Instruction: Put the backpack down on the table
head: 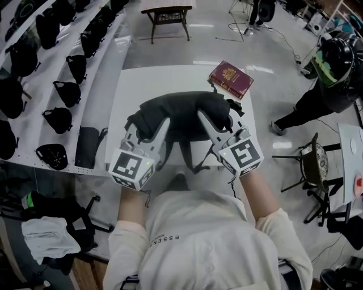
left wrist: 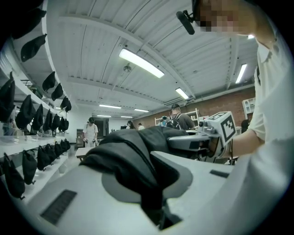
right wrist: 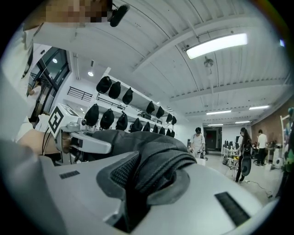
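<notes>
A black backpack (head: 184, 116) hangs over the near part of the white table (head: 127, 90), held between both grippers, its straps dangling below. My left gripper (head: 154, 129) is shut on the backpack's left side, with black fabric (left wrist: 138, 160) bunched between its jaws. On the right side, my right gripper (head: 211, 127) is shut on a fold of the same fabric (right wrist: 151, 172). Each gripper view shows the other gripper (left wrist: 202, 140) (right wrist: 85, 140) across the bag. Whether the bag's underside touches the table I cannot tell.
A dark red book (head: 231, 79) lies at the table's far right corner. White shelves (head: 99, 73) with several black bags (head: 58, 120) run along the left. A person (head: 332, 73) and a chair (head: 309, 164) stand to the right, a small wooden table (head: 167, 14) beyond.
</notes>
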A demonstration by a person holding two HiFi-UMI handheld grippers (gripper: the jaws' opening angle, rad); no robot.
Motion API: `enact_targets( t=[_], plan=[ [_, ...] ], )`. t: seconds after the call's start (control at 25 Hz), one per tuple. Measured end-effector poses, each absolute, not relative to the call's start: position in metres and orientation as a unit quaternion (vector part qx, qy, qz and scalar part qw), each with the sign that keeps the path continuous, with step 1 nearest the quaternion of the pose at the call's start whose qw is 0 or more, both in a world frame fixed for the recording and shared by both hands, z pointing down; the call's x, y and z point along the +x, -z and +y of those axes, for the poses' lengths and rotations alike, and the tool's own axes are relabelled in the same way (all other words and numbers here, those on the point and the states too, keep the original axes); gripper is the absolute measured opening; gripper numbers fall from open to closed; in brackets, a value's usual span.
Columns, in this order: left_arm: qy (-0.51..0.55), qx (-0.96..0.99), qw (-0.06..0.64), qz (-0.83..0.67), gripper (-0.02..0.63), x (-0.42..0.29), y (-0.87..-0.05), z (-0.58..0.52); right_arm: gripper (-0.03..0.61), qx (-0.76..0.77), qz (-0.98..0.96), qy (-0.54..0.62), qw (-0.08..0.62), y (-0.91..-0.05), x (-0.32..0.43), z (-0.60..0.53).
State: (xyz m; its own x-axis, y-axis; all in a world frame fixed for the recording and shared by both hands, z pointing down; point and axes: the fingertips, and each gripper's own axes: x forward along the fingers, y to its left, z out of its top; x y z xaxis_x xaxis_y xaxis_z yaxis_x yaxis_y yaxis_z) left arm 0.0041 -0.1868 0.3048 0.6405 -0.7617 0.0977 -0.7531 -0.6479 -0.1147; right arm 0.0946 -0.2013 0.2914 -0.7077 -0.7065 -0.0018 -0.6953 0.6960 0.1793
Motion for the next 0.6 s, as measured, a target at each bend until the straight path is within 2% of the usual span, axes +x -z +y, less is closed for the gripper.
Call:
enact_targets(
  t=[0.6],
  plan=[
    [0.06,-0.913,0.022,0.402,0.06,-0.028,-0.317,-0.371,0.08,0.395,-0.914,0.076,0.043,-0.304,0.064,-0.381]
  ],
)
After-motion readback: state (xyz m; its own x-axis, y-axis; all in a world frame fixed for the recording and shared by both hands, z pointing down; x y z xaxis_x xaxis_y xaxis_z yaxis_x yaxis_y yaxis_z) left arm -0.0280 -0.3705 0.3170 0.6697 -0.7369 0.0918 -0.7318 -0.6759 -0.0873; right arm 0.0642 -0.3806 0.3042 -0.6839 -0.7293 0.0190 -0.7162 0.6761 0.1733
